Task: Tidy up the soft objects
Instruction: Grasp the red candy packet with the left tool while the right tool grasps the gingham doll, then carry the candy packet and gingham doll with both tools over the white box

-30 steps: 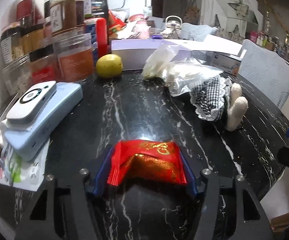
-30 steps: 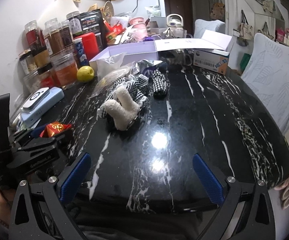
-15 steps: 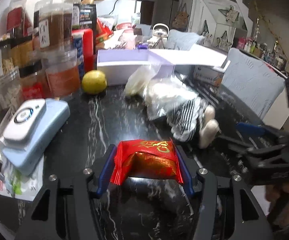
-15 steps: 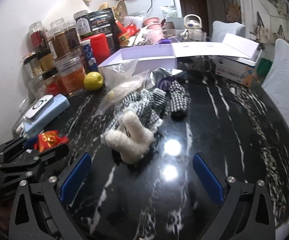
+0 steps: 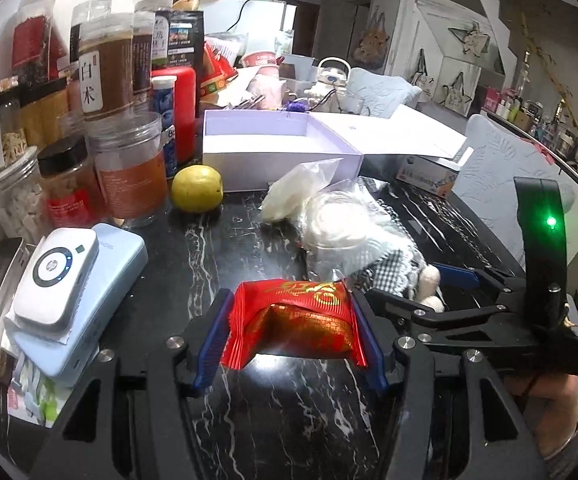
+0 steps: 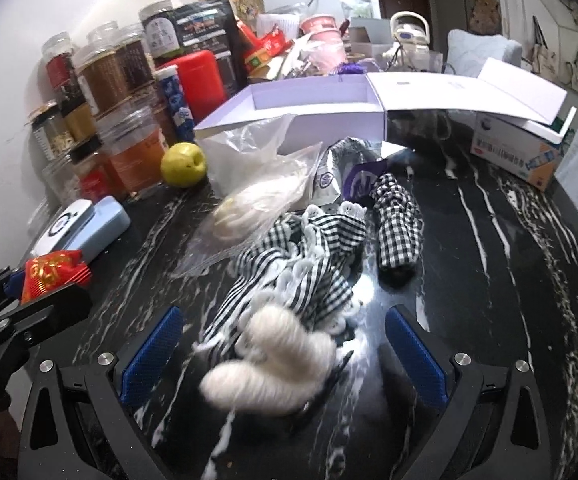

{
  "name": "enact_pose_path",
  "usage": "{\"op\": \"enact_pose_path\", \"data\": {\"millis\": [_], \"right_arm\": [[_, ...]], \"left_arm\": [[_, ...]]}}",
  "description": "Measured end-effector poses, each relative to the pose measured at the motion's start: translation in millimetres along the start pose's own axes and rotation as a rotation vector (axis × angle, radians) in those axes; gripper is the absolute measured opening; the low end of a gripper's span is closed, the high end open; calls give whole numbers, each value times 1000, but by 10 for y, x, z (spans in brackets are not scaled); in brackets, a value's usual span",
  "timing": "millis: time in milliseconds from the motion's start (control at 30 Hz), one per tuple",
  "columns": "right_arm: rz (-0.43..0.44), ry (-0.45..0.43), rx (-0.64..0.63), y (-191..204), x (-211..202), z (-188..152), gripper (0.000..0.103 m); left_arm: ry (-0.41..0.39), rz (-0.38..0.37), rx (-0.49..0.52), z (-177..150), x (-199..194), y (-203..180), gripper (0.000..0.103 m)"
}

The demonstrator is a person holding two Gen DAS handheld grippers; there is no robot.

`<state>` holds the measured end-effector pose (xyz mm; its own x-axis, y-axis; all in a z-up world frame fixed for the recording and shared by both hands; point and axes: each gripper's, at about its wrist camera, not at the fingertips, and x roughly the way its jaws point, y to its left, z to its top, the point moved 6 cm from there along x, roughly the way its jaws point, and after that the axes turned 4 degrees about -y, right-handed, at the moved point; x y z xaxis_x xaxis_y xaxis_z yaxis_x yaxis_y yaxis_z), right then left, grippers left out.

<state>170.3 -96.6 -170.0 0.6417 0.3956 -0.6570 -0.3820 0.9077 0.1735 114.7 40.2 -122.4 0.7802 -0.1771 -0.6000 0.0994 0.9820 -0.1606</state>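
My left gripper [image 5: 291, 340] is shut on a red and gold snack packet [image 5: 295, 322], lifted off the black marble table [image 5: 217, 248]. The same packet [image 6: 53, 274] shows at the left edge of the right wrist view. My right gripper [image 6: 281, 356] stands open, its blue pads on either side of a plush toy [image 6: 285, 312] with white fuzzy legs and a black-and-white checked dress, not touching it. A separate checked fabric piece [image 6: 399, 220] lies just behind. Clear bags of white stuff [image 6: 257, 200] lie before an open white box [image 6: 309, 104].
Jars and bottles [image 5: 101, 120] crowd the back left. A yellow fruit [image 5: 197, 188] sits by the box. A white device on a pale blue case [image 5: 73, 292] lies at the left. A tissue carton [image 6: 525, 152] stands at the back right. A cushioned chair [image 5: 509, 184] flanks the table's right.
My left gripper has risen with the packet held. The right gripper has moved forward and left across the table until its open fingers bracket the plush toy.
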Motion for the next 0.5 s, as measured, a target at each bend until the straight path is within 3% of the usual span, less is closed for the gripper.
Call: {"op": "enact_pose_path", "data": {"millis": [267, 400, 500], "right_arm": [[13, 38, 42, -114, 191, 28, 83], [47, 51, 42, -103, 145, 3, 57], [51, 41, 19, -112, 66, -19, 53]], "left_arm": [[26, 1, -28, 51, 139, 86, 57], [36, -5, -31, 65, 180, 98, 57], [43, -17, -42, 66, 196, 89, 57]]}}
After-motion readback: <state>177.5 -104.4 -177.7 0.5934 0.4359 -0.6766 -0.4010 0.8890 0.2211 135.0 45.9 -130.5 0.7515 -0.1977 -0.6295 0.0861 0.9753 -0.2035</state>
